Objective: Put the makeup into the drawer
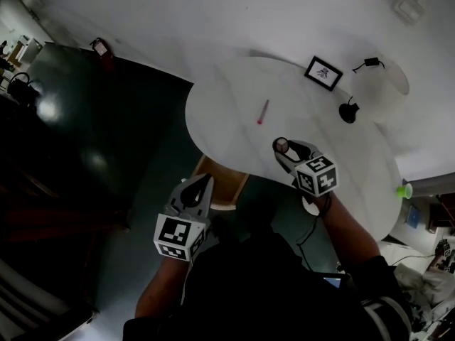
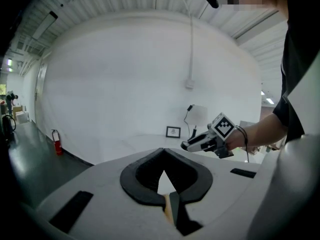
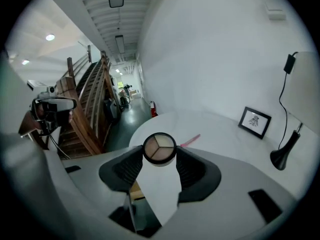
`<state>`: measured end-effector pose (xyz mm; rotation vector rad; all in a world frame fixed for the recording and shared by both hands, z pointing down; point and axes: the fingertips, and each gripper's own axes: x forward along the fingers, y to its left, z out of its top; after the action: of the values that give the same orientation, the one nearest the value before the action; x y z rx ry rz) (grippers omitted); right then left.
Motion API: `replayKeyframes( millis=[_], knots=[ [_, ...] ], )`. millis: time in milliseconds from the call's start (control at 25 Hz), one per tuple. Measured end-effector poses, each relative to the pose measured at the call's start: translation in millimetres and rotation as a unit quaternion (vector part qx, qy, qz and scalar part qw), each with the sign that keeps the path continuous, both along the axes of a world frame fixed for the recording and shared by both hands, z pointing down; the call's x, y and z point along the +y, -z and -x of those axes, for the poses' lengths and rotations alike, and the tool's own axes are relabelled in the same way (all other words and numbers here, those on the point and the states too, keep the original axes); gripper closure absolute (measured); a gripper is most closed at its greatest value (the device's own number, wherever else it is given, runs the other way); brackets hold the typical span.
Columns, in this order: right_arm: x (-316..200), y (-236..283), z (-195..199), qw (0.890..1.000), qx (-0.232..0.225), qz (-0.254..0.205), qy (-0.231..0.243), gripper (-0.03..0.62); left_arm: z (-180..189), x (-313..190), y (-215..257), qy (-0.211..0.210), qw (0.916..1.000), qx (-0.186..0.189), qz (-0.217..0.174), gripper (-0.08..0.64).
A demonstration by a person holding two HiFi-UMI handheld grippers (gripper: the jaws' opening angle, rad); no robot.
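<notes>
Gripping a small round black compact with three beige and brown powder shades, the right gripper is holding it between its two dark jaws, which are standing fairly wide apart and pressing on the compact's rim from either side. The compact is hanging above the near part of the round white table, clear of its surface as far as the head view shows. Below the table's near edge an open light wooden drawer is sticking out toward the person, and nothing can be made out inside it. The left gripper is hovering low just beside that drawer with its jaws shut together and nothing between them; whether it is touching the wood cannot be told. Further out on the table, a thin pink stick, probably a makeup pencil, is lying on its own, well apart from the drawer. Behind it a small black-framed picture and a black lamp base are standing near the wall. By my reading the task is sitting at an early to middle stage: the drawer is already open and one piece of makeup is picked up, but it is not yet over the drawer, so carrying it there and releasing it is left, and the pink stick is waiting for the same treatment.
</notes>
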<state>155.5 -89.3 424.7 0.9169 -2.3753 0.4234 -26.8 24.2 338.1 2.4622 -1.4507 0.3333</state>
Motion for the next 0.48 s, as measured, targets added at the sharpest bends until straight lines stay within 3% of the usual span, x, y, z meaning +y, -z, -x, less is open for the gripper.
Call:
replayKeyframes(
  millis=[480],
  knots=[
    [72.0,52.4,113.7,0.995,-0.055,-0.014,0.077,0.380,74.9,55.8,8.5,0.041,0.9990,0.003,-0.019,0.548]
  ],
)
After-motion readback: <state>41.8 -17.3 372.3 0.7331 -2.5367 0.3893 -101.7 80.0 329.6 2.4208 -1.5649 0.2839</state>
